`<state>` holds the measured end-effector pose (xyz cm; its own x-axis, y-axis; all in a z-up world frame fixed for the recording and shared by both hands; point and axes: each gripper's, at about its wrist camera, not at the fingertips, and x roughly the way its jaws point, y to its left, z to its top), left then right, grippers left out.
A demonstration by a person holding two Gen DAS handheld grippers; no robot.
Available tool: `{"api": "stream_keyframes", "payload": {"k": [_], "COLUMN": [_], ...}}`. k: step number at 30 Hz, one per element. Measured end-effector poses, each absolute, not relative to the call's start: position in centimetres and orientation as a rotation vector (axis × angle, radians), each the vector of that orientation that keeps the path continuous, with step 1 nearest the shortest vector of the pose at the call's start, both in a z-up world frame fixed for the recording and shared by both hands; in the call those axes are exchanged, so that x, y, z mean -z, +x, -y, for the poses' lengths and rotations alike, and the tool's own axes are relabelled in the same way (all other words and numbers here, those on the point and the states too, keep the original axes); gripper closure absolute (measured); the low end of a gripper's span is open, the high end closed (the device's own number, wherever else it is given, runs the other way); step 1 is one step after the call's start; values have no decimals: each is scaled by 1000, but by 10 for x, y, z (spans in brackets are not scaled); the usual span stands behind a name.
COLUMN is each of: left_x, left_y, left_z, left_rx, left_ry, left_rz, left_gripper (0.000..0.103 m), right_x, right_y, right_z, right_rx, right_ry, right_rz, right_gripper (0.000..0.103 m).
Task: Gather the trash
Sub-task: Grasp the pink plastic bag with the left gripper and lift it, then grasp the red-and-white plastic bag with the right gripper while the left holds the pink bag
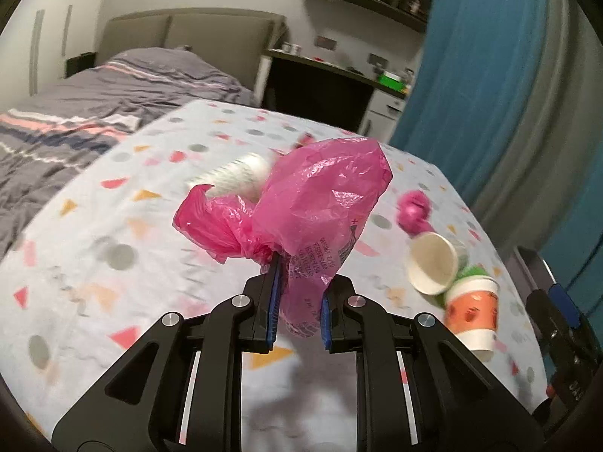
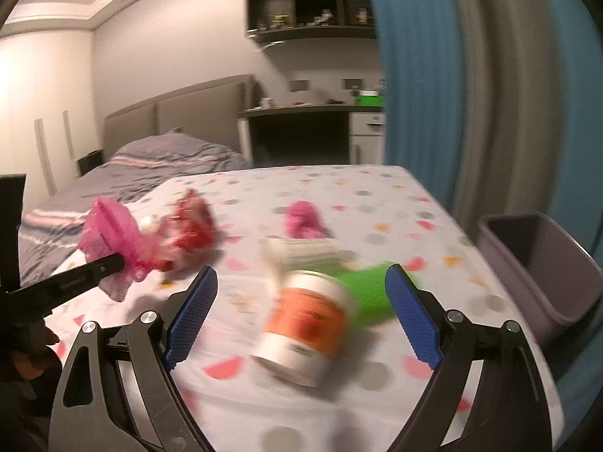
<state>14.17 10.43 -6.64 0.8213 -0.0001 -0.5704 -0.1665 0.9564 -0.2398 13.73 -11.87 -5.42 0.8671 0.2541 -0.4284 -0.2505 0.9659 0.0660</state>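
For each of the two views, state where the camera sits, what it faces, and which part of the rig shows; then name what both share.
Left wrist: on the left gripper, facing bed and desk; it clamps a pink bag.
Right wrist: on the right gripper, open, facing an orange cup and grey bin.
Shared: patterned tablecloth, the bag, the cup.

A home bedroom: a bed [image 2: 158, 165] with striped grey bedding and padded headboard [image 2: 181, 109], a desk [image 2: 312, 109], wall shelves [image 2: 312, 3] and blue curtains [image 2: 414, 75].
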Motion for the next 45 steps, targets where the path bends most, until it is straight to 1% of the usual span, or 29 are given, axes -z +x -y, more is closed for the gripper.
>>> {"api": "stream_keyframes", "payload": {"k": [5,13,15,18,20,25,28,29,31,33,34,35,38,45], "left_x": [61,59,60,63,63,65,69,70,71,72,72,72,72,73], "left_y": [130,119,119,122,124,128,129,129,129,129,129,129,130,128], "left_z": [-138,-178,-186,-194,-198,-203,-206,-207,-207,-205,-204,-204,-201,-197], "left_rx": [-169,-226,-229,-230,-231,-236,-235,-235,-232,-227,-225,-223,-214,-204], "left_ry": [-303,-332,-342,-348,-352,-345,-359,-361,-364,-361,-361,-361,-360,-357], "left_rz": [-575,-553,-550,-555,-553,-552,-558,-560,-563,-565,-566,-566,-570,-575], "left_gripper": [87,87,87,87,87,87,87,87,87,86,87,86,86,87], "right_x": [56,74,78,87,93,103,107,107,107,108,108,109,109,97], "right_y": [150,183,192,206,214,227,233,233,234,235,236,236,231,215], "right_z": [67,-12,-32,-51,-55,-70,-75,-76,-78,-78,-76,-75,-65,-37], "right_rx": [-350,-412,-419,-415,-415,-419,-420,-418,-412,-412,-409,-409,-406,-413], "right_ry": [-37,-110,-135,-157,-160,-164,-159,-160,-167,-169,-171,-167,-155,-104], "right_rz": [-474,-555,-569,-615,-647,-695,-721,-721,-720,-725,-731,-737,-736,-705], "right_gripper": [16,16,18,25,42,59,64,70,75,82,90,96,101,102]}}
